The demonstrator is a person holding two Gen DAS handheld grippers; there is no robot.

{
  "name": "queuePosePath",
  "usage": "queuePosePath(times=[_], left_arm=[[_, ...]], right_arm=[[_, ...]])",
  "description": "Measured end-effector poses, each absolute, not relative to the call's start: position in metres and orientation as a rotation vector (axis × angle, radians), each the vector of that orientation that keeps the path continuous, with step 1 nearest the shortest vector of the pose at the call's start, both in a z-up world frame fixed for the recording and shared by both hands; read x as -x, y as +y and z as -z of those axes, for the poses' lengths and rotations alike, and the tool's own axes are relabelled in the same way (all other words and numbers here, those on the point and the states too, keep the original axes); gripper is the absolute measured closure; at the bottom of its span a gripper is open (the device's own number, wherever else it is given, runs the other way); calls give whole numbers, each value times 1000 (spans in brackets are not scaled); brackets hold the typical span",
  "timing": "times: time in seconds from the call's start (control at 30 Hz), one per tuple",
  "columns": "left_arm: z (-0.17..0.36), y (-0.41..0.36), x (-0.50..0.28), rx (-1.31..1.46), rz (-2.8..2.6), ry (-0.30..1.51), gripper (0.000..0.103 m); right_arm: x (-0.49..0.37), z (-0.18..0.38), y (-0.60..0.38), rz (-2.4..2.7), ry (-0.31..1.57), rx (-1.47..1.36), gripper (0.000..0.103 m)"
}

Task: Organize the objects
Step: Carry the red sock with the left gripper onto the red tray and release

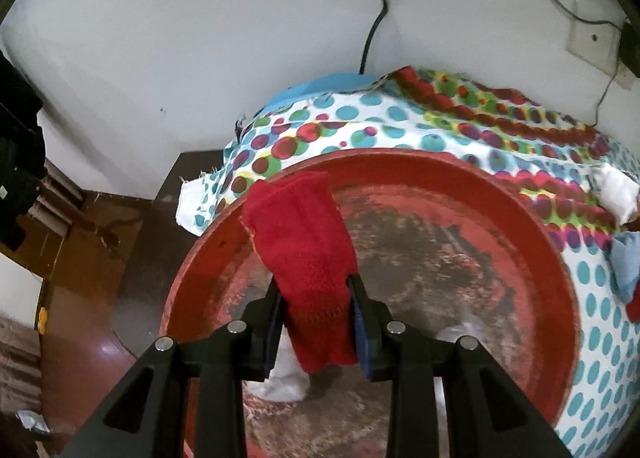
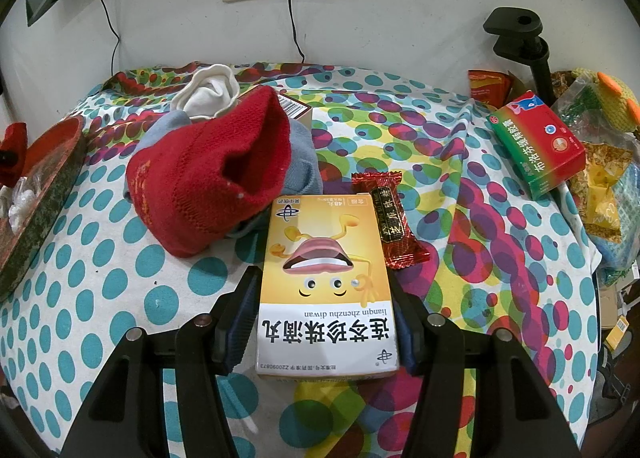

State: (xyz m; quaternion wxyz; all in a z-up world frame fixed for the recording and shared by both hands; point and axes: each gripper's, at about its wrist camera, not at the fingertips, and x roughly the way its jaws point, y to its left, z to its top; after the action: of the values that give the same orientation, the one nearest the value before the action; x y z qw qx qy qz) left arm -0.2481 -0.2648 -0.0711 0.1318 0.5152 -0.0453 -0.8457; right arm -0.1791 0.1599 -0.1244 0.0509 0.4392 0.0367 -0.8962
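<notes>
Two tongs were busy. Left tongs (image 1: 316, 322) pinched a red sock (image 1: 308, 254) tight and held it over the red bowl (image 1: 532, 258), where a white sock (image 1: 286, 382) already lay. It looked like the sorting step; next, those tongs would need to let go so the sock dropped in. Right tongs (image 2: 324, 314) hugged a yellow box (image 2: 326, 282) beside the bowl on the worktop (image 2: 120, 270).

So the desk's got a polka-dot cloth (image 2: 120, 278) over it. Red tray (image 1: 552, 298) sits at the left, sock pile (image 2: 208, 174) in the middle, yellow box (image 2: 324, 270) near, red candy (image 2: 394, 218) beside it, green-red box (image 2: 538, 146) far right.
</notes>
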Motion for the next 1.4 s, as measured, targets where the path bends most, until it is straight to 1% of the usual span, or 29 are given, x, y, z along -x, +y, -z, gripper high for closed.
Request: queuePosePath(times=[0.27,0.53,0.83,0.93,1.03,1.1,1.17,1.4], left_arm=[[83,-288,265,-1547,2414,-71,72],[93,-294,275,-1566,2376,-141,70],[99,-301,282,-1567,2350,-151,69],[99,-302,281,-1565,2358,-148,67],[98,-304,279,-1553,2360,-136,62],[97,-303,277,-1538,2363,-160,52],[95,-302,275,-1532,2378,-177,51],[86,-313,266,-1551,2412,-103,50]], right_arm=[[179,124,160,2728,112,-1337,48],[179,124,159,2727,113,-1338,48],[180,123,160,2730,119,-1338,47],[180,123,162,2734,127,-1339,46],[181,122,166,2735,129,-1340,45],[181,122,164,2735,131,-1340,45],[182,122,166,2738,132,-1342,44],[181,121,165,2749,134,-1351,39]])
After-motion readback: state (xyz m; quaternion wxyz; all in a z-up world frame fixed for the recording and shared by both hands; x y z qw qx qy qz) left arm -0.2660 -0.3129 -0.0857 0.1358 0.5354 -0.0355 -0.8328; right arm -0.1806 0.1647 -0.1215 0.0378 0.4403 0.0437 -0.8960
